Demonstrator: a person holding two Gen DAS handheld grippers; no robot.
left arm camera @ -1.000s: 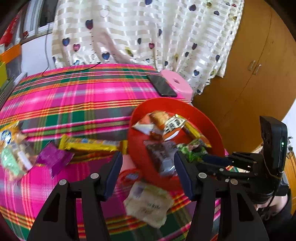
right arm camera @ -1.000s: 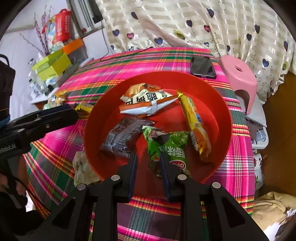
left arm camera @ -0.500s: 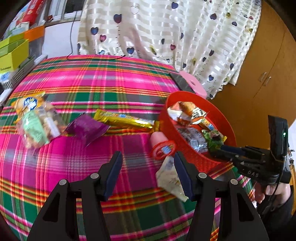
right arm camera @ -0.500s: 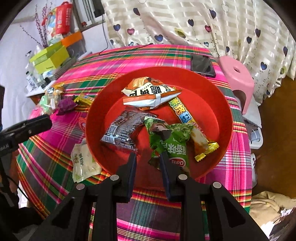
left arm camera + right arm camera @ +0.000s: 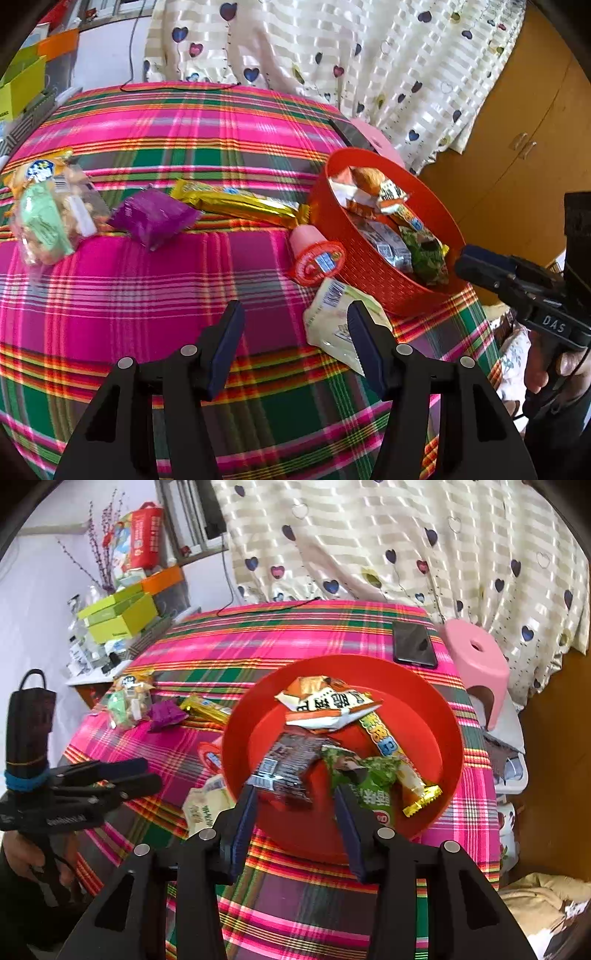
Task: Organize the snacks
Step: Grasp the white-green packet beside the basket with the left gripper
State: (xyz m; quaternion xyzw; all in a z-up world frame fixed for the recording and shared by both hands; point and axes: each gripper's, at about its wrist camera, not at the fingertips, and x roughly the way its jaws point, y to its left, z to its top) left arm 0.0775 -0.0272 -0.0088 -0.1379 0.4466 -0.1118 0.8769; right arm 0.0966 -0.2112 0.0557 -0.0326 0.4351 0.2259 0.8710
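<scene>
Since earlier, right tool released the green packet into the basket, jaws opening; left tool, open and empty, next needs the pale packet at its 2 o'clock.

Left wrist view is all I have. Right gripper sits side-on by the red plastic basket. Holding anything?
Observer: No. The right gripper has its jaws opening with nothing between the pads. The green foil snack packet lies loose in the red plastic basket.
Operator: Long bar fully in?
Observer: Yes. The long yellow-white snack bar has its gold crimped end inside, against the near wall.
Operator: Dark strip behind the basket?
Observer: A black phone, flat on the plaid cloth just beyond the far rim.
</scene>
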